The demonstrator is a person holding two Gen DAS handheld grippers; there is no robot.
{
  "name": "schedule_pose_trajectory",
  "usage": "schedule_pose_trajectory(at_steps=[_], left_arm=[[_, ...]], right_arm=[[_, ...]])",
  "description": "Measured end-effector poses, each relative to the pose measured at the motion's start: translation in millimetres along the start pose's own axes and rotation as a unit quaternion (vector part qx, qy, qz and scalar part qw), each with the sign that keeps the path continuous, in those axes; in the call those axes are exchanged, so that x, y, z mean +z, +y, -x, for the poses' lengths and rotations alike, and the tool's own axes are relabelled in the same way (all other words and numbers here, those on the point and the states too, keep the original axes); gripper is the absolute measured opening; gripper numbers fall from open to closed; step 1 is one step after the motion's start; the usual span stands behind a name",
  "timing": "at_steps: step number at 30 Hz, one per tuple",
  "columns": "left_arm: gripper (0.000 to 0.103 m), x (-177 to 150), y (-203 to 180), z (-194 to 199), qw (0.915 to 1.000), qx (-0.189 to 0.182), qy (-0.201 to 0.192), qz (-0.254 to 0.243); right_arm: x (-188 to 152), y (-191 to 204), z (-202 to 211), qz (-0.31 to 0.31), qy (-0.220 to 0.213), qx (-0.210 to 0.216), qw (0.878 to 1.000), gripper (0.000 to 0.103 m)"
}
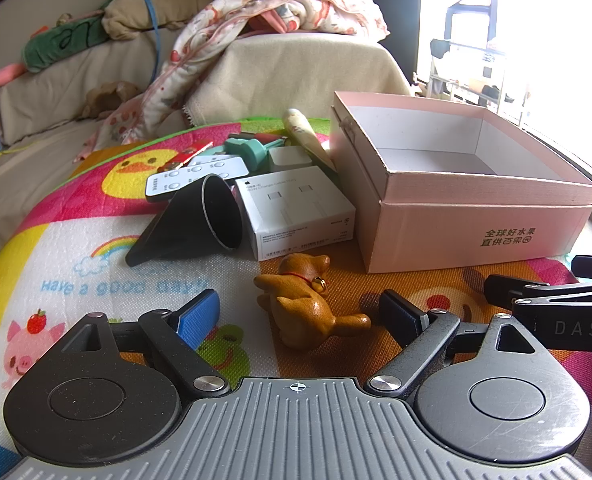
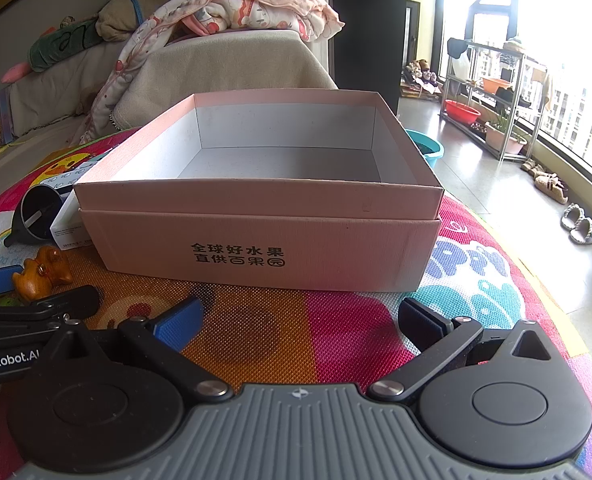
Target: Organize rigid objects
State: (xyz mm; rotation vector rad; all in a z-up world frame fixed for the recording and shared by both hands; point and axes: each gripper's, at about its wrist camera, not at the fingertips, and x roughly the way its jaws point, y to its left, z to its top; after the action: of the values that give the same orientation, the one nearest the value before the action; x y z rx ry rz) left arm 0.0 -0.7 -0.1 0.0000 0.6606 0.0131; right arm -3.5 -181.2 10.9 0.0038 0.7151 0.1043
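A brown wooden dog figurine [image 1: 308, 304] lies on the colourful play mat, between the fingers of my open left gripper [image 1: 302, 314]; it also shows in the right wrist view [image 2: 41, 270]. Behind it are a white USB-C cable box [image 1: 296, 210], a black cone-shaped holder [image 1: 199, 220], white remotes [image 1: 191, 176], a teal object [image 1: 247, 150] and a white adapter [image 1: 289, 158]. The open pink cardboard box [image 1: 468, 220] stands to the right, empty inside [image 2: 255, 232]. My right gripper [image 2: 300, 320] is open and empty, in front of the pink box.
The play mat [image 1: 75, 264] covers a round surface whose edge curves off at the right [image 2: 536, 280]. A sofa with blankets [image 1: 287, 64] stands behind. Tiled floor with slippers [image 2: 580, 224] and a plant rack [image 2: 492, 96] lies to the right.
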Motion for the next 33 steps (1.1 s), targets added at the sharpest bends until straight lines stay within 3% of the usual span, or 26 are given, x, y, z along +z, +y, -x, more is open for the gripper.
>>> schedule_pose_trajectory(at_steps=[9, 13, 16, 19, 21, 23, 25, 28, 29, 33], left_arm=[[0.092, 2.2, 0.6, 2.9, 1.0000, -0.002, 0.000, 0.002], [0.087, -0.3, 11.9, 7.0, 0.9994, -0.031, -0.006, 0.015], [0.085, -4.8, 22.7, 28.2, 0.9955, -0.087, -0.035, 0.011], [0.085, 6.3, 41.7, 51.2, 0.9915, -0.090, -0.090, -0.027], [0.085, 28.2, 60.4, 48.7, 0.9913, -0.076, -0.103, -0.031], [0.085, 53.2, 83.9, 30.9, 0.9918, -0.087, -0.093, -0.003], [0.084, 73.7, 108.5, -0.8, 0.9874, -0.144, -0.053, 0.039], [0.081, 82.2, 130.7, -55.7, 0.9678, -0.226, 0.020, 0.110], [0.079, 81.6, 134.9, -67.8, 0.9630, -0.237, 0.037, 0.124], [0.067, 66.8, 137.7, -66.6, 0.9597, -0.256, 0.060, 0.100]], right_arm=[[5.9, -1.8, 0.4, -0.002, 0.028, 0.008, 1.000, 0.103], [8.1, 1.7, 1.1, 0.007, 0.039, 0.003, 0.999, 0.103], [10.4, 1.4, -0.6, 0.011, 0.043, 0.006, 0.999, 0.103], [10.5, 1.4, -0.3, 0.012, 0.041, 0.007, 0.999, 0.103], [10.2, 1.5, -0.1, 0.012, 0.040, 0.008, 0.999, 0.103], [9.9, 0.3, 0.3, 0.013, 0.038, 0.010, 0.999, 0.103], [9.2, -0.6, 1.1, 0.013, 0.036, 0.013, 0.999, 0.103], [7.3, -1.6, 2.6, 0.012, 0.033, 0.014, 0.999, 0.103], [6.9, -1.5, 3.0, 0.012, 0.033, 0.014, 0.999, 0.103], [6.9, -0.9, 3.6, 0.012, 0.033, 0.015, 0.999, 0.103]])
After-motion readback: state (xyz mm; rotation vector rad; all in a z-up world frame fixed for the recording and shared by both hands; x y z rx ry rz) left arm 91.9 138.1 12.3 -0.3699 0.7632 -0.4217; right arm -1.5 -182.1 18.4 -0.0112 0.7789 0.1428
